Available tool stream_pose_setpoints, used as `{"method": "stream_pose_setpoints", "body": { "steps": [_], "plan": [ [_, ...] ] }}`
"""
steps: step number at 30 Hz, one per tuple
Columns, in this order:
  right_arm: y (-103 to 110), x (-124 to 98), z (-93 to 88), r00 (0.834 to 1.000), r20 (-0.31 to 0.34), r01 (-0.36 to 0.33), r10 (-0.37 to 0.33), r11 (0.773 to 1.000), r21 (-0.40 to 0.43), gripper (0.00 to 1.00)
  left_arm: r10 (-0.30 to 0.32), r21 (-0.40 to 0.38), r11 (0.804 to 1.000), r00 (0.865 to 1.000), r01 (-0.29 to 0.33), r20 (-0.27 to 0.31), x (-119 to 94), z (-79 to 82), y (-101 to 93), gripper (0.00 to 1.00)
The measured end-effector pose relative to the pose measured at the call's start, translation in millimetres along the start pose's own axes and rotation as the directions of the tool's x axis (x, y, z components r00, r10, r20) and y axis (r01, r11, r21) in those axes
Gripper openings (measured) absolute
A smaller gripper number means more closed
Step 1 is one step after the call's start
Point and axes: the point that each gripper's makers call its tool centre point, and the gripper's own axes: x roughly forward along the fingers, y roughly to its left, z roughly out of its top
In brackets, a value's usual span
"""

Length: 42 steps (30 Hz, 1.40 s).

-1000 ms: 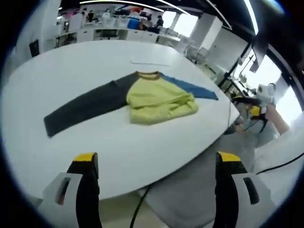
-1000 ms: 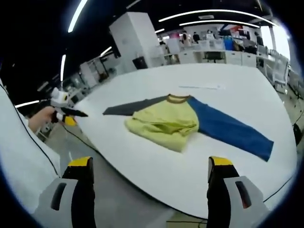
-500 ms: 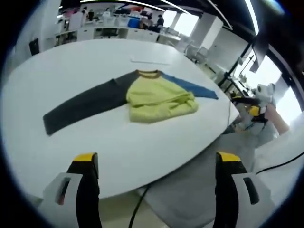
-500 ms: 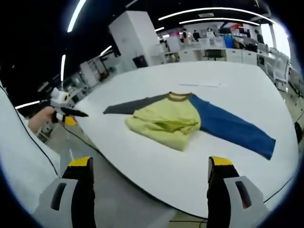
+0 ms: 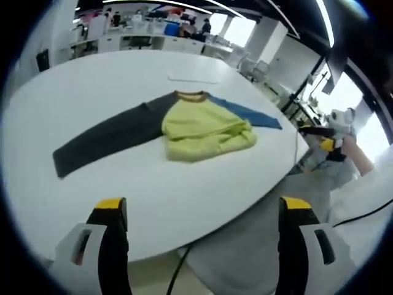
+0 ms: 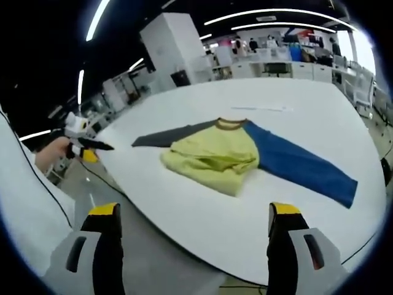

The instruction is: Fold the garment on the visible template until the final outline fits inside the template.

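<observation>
I held my left gripper [image 5: 199, 212] back from the near edge of the large white round-edged table [image 5: 123, 184], its two yellow-tipped jaws spread wide with nothing between them. My right gripper [image 6: 191, 215] was likewise released, jaws far apart and empty, hanging off the table's edge over the grey floor [image 6: 153, 264].

The garment, a long-sleeved shirt with a lime-yellow body and a brown collar band [image 5: 199, 129], lay flat near the middle of the table, well apart from both grippers. Its lower body was folded up on itself, leaving a rumpled double layer along the near hem. In the left gripper view the dark grey sleeve [image 5: 104, 138] stretched out straight toward the left, and the blue sleeve [image 5: 249, 114] ran toward the right edge of the table. In the right gripper view the blue sleeve [image 6: 301, 163] was the long one, extended to the right, and the grey sleeve [image 6: 166, 135] reached left.

A thin pale rectangular outline [image 5: 193, 78] lay on the table beyond the collar; I could not tell whether it was the template.

Each view caught the other gripper at its side, held in my hand [image 5: 356, 153] beyond the table's edge.
</observation>
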Motion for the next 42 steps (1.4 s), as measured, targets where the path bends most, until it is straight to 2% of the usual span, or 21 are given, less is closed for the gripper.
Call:
{"method": "stream_pose_setpoints", "body": {
  "steps": [9, 22, 25, 32, 42],
  "plan": [
    [-4, 13, 1.0, 1.0, -0.004, -0.009, 0.009, 1.0, 0.016, 0.91, -0.002, 0.0, 1.0, 1.0, 0.002, -0.003, 11, 2.3, 3.6, 0.97],
    [-12, 34, 2.6, 1.0, -0.008, -0.017, 0.018, 0.999, 0.047, 0.83, -0.01, 0.004, 1.0, 1.0, 0.01, 0.008, 32, 20.2, 9.9, 0.9],
    [-14, 40, 5.0, 1.0, -0.005, -0.017, 0.017, 0.999, 0.05, 0.82, -0.009, 0.006, 1.0, 1.0, 0.009, 0.001, 37, 20.0, 12.9, 0.89],
    [-18, 54, 9.7, 0.999, 0.02, -0.038, 0.036, 0.995, 0.095, 0.76, 0.0, 0.0, 1.0, 1.0, 0.0, -0.003, 49, 23.5, 20.7, 0.83],
    [-29, 69, 5.5, 1.0, 0.011, -0.025, 0.023, 0.992, 0.123, 0.67, -0.012, 0.003, 1.0, 1.0, 0.012, -0.017, 70, 30.4, 24.4, 0.77]
  ]
}}
